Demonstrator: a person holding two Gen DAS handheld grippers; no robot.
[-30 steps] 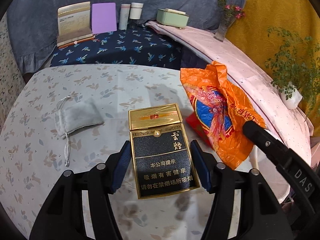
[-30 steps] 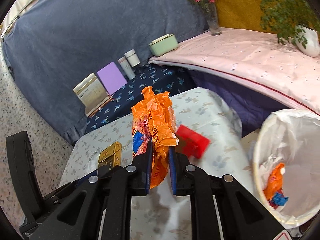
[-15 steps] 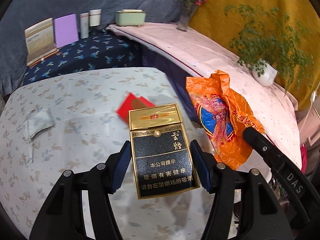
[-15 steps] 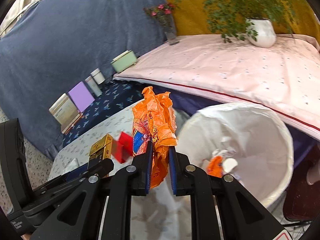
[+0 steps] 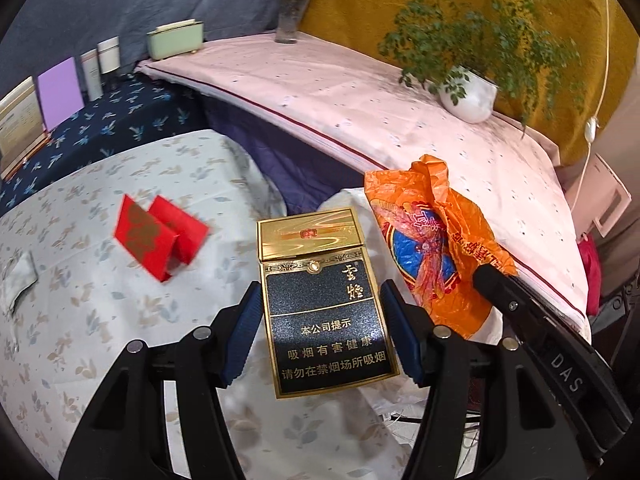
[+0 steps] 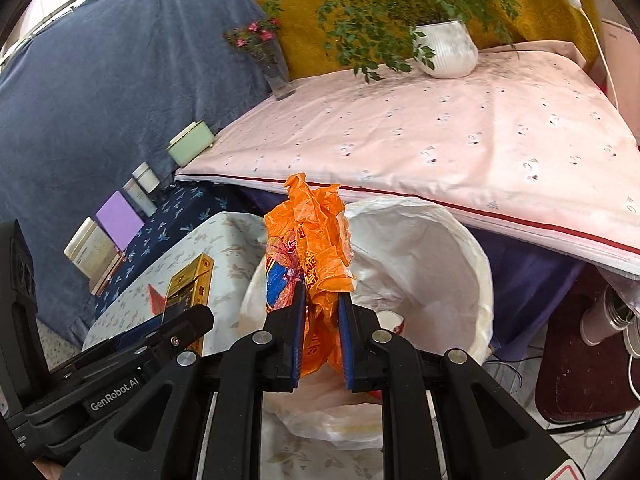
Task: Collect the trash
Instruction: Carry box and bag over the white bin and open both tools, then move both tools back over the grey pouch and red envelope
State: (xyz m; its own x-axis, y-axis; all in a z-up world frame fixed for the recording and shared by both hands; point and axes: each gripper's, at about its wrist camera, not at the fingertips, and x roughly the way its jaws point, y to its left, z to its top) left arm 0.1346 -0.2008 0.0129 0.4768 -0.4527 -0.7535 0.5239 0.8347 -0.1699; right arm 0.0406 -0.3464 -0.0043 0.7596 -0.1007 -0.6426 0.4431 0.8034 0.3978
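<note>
My left gripper point(image 5: 320, 316) is shut on a black and gold cigarette box point(image 5: 324, 300), held upright above the table's right edge. My right gripper point(image 6: 322, 320) is shut on a crumpled orange plastic bag point(image 6: 310, 248) and holds it over the white-lined trash bin point(image 6: 432, 256). The orange bag also shows in the left wrist view point(image 5: 432, 240), right of the box. The cigarette box also shows in the right wrist view point(image 6: 190, 280), left of the bag. A red folded envelope point(image 5: 156, 236) lies on the floral tablecloth point(image 5: 80, 300).
A pink-covered bed point(image 6: 440, 132) runs behind the bin, with a white plant pot point(image 6: 446, 50) and a flower vase point(image 6: 276, 68) on it. Boxes and jars point(image 5: 60, 92) stand on a dark blue cloth at the back left. A grey pouch point(image 5: 18, 280) lies at the table's left.
Both grippers have swung right with their loads. The trash bin has come in under the orange bag, and the red envelope has slid to the left of the cigarette box.
</note>
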